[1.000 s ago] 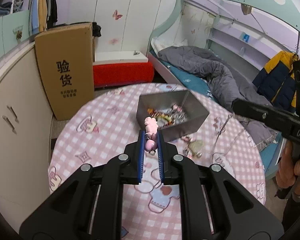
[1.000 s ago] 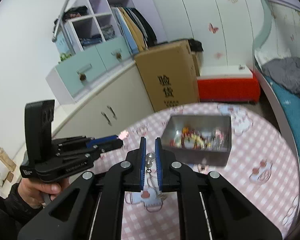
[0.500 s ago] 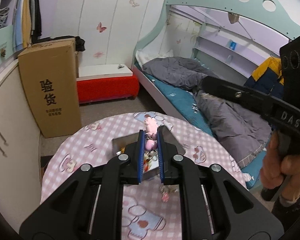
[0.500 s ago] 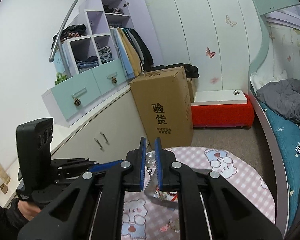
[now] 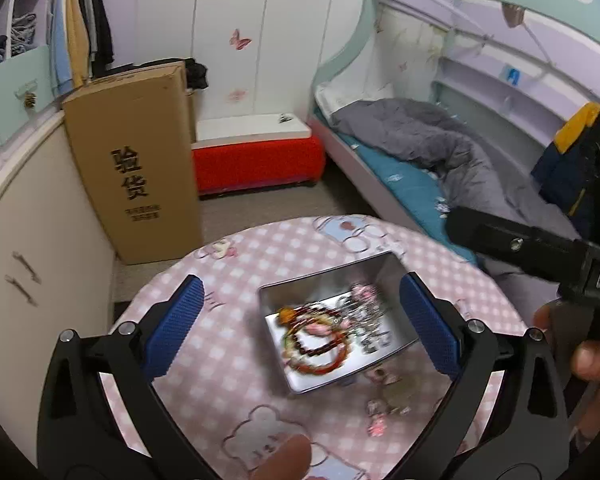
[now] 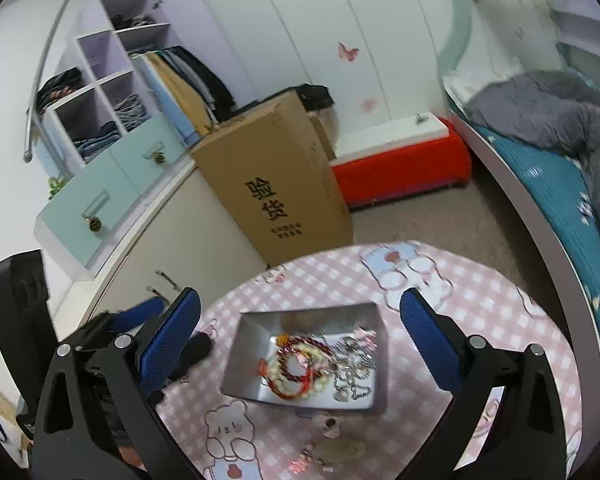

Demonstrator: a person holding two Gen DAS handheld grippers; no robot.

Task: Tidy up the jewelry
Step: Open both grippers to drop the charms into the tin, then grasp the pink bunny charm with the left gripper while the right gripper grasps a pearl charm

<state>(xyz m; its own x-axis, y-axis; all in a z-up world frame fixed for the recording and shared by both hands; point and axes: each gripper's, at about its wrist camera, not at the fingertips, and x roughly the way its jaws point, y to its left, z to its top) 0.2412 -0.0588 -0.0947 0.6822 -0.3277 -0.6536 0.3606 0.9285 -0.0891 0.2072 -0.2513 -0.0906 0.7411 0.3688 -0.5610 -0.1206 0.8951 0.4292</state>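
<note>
Our left claw [image 5: 300, 320] and right claw [image 6: 300, 336] gape apart, empty, above the pink checked bench [image 6: 480, 304]; jewelry [image 6: 312, 364] lies in the metal tin [image 6: 244, 360], beyond it a cardboard box [image 6: 276, 184], red bench [image 6: 400, 168] and bed [image 5: 412, 152]

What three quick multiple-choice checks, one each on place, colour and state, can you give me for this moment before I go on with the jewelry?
1. Where does the loose jewelry left outside lie?
A. on the cloth beside the tin's near edge
B. on the bed
C. on the cardboard box

2. What colour are the pads of the right tool?
A. red
B. blue
C. green

3. How does the left tool stand?
A. shut on a charm
B. shut, holding nothing
C. open, holding nothing

Answers: 1 A, a small cluster sits on the checked tablecloth just outside the metal tin. 2 B, both pads are blue. 3 C, its fingers are spread wide with only the tin seen between them.
</note>
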